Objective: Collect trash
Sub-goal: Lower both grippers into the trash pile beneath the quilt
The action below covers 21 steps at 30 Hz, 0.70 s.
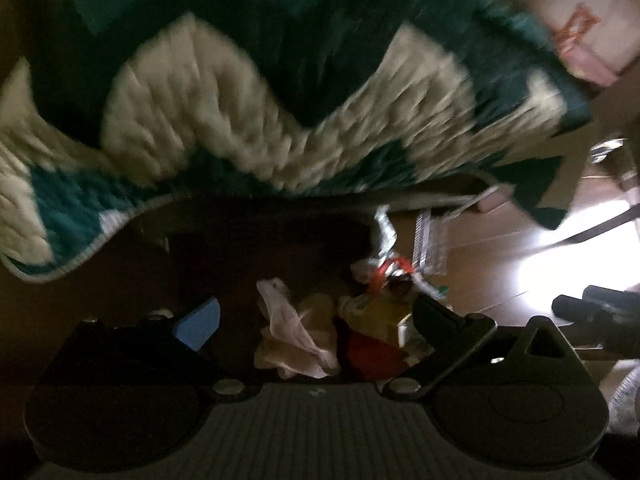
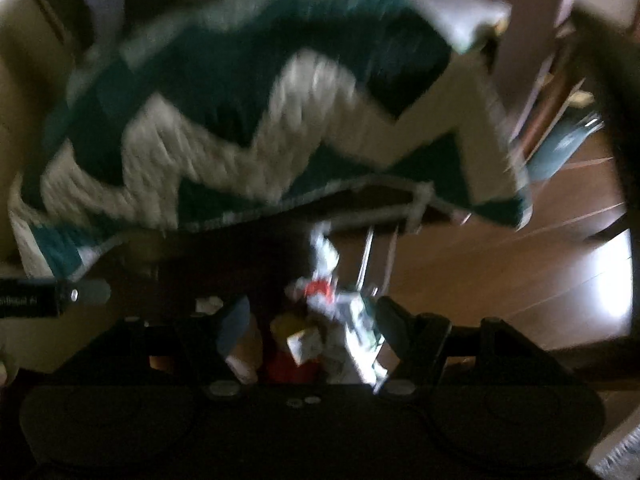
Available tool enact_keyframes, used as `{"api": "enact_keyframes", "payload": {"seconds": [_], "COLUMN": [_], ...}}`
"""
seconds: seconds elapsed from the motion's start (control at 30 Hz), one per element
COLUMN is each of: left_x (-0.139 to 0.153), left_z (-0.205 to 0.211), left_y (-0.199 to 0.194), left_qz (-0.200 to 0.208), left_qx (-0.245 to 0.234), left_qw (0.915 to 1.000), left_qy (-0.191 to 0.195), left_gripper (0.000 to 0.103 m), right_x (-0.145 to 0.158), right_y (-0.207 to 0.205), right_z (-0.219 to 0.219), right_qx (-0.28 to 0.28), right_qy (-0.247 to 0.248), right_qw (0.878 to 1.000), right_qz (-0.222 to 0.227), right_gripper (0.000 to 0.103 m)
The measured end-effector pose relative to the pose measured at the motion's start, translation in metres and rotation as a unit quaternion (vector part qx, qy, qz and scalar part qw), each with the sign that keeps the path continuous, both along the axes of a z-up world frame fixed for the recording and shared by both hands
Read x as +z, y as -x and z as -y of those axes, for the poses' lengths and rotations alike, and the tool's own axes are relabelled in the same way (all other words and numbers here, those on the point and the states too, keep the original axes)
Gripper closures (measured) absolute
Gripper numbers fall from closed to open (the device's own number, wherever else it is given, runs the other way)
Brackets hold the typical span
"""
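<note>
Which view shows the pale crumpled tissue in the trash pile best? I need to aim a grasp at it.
The left wrist view: the crumpled tissue lies sharp and unobstructed between the open left gripper fingers. In the right wrist view it is only a blurred pale sliver, mostly hidden behind a finger of the right gripper.

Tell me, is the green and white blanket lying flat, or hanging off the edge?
Hanging. In the left wrist view the blanket drapes past a dark edge, its trimmed hem loose above the trash pile on the wooden floor.

Your heap of crumpled paper and wrapper trash (image 1: 320, 336) lay on the floor at six o'clock below the overhanging teal-and-white zigzag quilt (image 1: 256, 120).
</note>
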<state>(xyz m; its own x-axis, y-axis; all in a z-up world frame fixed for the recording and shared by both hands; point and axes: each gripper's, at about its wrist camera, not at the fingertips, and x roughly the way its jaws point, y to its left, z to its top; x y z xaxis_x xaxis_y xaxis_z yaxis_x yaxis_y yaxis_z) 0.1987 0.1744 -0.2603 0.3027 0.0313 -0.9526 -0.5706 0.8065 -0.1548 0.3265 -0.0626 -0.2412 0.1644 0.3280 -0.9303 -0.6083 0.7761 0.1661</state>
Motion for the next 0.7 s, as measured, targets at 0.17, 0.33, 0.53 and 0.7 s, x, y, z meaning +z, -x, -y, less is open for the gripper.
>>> {"api": "enact_keyframes", "payload": {"seconds": [0.17, 0.33, 0.53, 0.7], "left_x": [-0.075, -0.14, -0.204, -0.239], "left_z": [-0.005, -0.009, -0.013, -0.004], "left_y": [-0.02, -0.032, -0.033, -0.034], "left_qz": [-0.064, -0.116, -0.173, -0.2], "left_qx": [0.014, 0.011, -0.004, -0.036], "left_qw": [0.9974, 0.9924, 0.9831, 0.9766], "left_qy": [0.031, 0.042, 0.061, 0.071], "left_gripper": [0.0, 0.0, 0.002, 0.005], "right_x": [-0.072, -0.125, -0.172, -0.194], "right_y": [-0.013, -0.012, -0.003, -0.008], "right_z": [-0.021, -0.022, -0.035, -0.033], "right_qx": [0.075, 0.126, 0.209, 0.22], "right_qy": [0.076, 0.116, 0.149, 0.141], "right_qw": [0.994, 0.984, 0.965, 0.963], "right_qz": [-0.017, -0.041, -0.045, -0.059], "right_gripper": [0.036, 0.036, 0.036, 0.037]}}
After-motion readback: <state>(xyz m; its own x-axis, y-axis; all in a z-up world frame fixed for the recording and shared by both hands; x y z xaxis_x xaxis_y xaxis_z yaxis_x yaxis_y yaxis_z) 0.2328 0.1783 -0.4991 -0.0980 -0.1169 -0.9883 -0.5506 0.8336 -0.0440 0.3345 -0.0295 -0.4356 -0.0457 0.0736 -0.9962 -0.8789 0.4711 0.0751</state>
